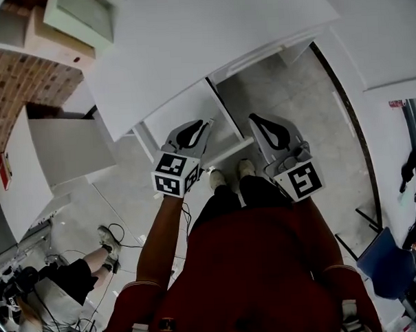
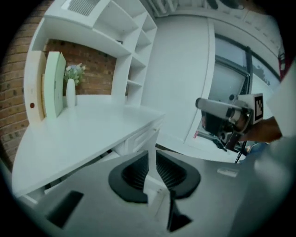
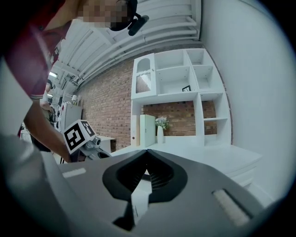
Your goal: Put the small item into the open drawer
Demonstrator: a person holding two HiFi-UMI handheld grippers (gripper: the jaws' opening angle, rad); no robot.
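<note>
Lowest in the head view is the person's red clothing. Just above it, mid-frame, the grey two-jaw left gripper (image 1: pixel 196 130) hangs over the white open drawer (image 1: pixel 168 119), and the matching right gripper (image 1: pixel 261 125) is off the drawer's right corner. Only the gripper views reveal the jaws: the left pair stands a narrow slit apart with nothing between, and the right pair is pressed together, empty. The small item cannot be made out anywhere. Farther back, those views alone show a white vase of flowers (image 3: pixel 160 134) on the white desk (image 2: pixel 83 129), before a red brick wall (image 3: pixel 115 102).
</note>
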